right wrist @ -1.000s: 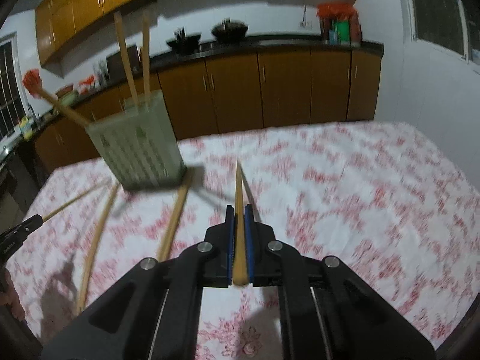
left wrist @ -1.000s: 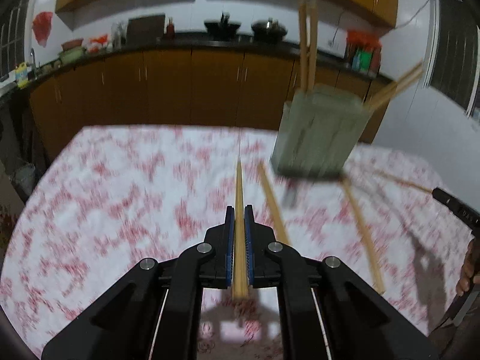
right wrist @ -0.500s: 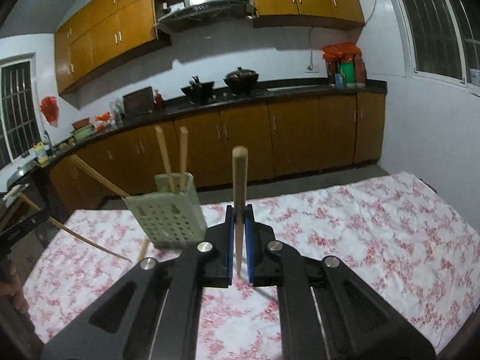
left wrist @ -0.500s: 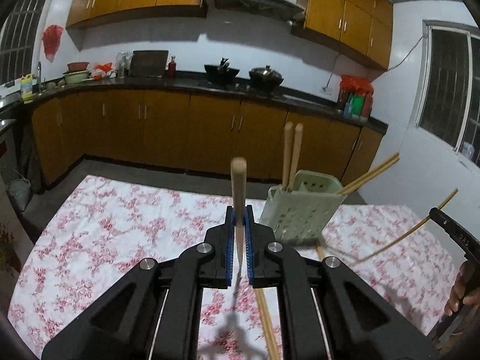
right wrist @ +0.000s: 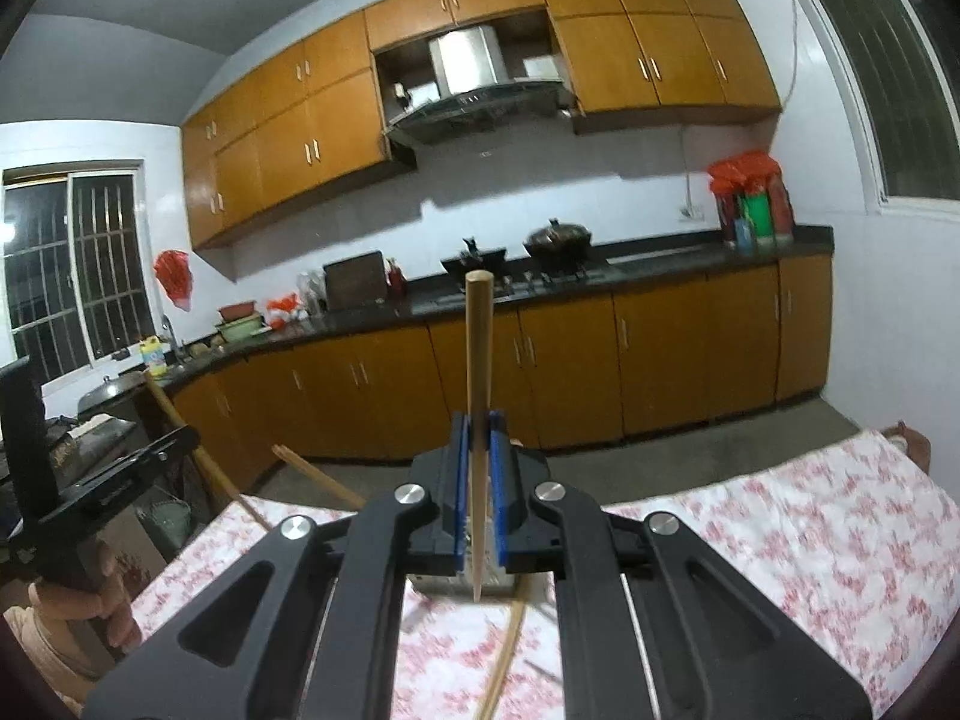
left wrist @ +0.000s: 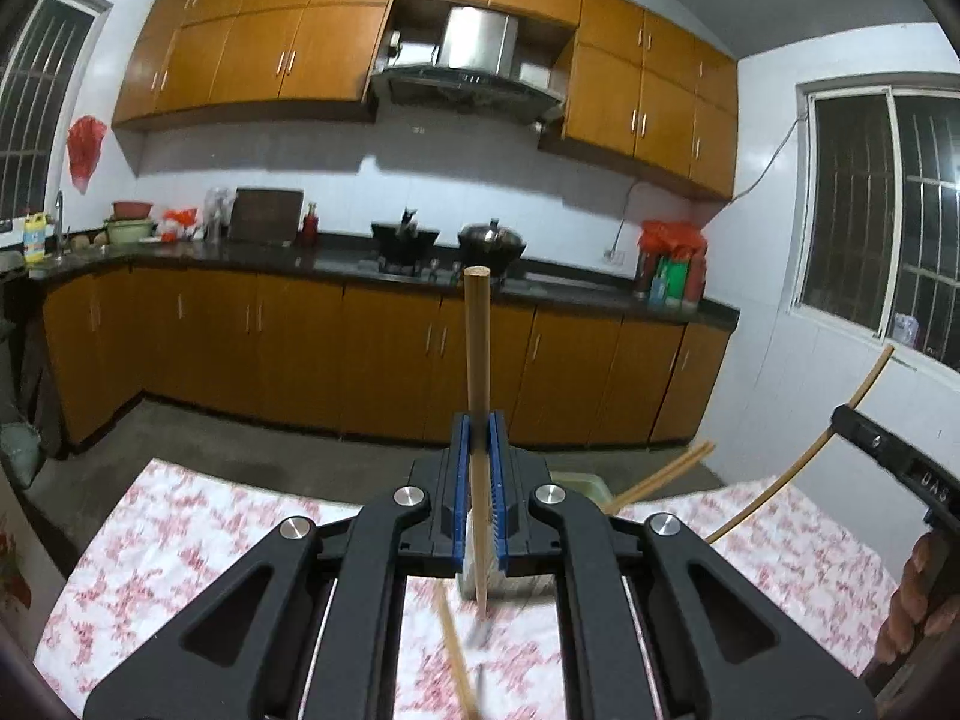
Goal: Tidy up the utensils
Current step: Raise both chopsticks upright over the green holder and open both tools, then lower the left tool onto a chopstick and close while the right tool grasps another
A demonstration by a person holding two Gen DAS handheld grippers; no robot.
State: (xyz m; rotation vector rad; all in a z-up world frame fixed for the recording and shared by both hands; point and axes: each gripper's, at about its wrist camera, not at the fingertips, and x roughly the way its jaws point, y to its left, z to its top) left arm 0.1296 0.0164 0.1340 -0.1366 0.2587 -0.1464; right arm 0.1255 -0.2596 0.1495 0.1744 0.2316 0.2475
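Left gripper (left wrist: 479,501), right gripper (right wrist: 479,501): both level, jaws clamped, each pinching upright stick.

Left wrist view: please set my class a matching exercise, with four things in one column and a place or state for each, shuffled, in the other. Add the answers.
Things
1. chopstick in the left claw
2. green holder
3. loose chopstick
4. lidded pot

Places or states
A. on the counter at the back
B. lying on the floral tablecloth
C. mostly hidden behind the claw
D. upright, clamped between blue pads

Pairs: 1-D; 2-C; 3-B; 4-A
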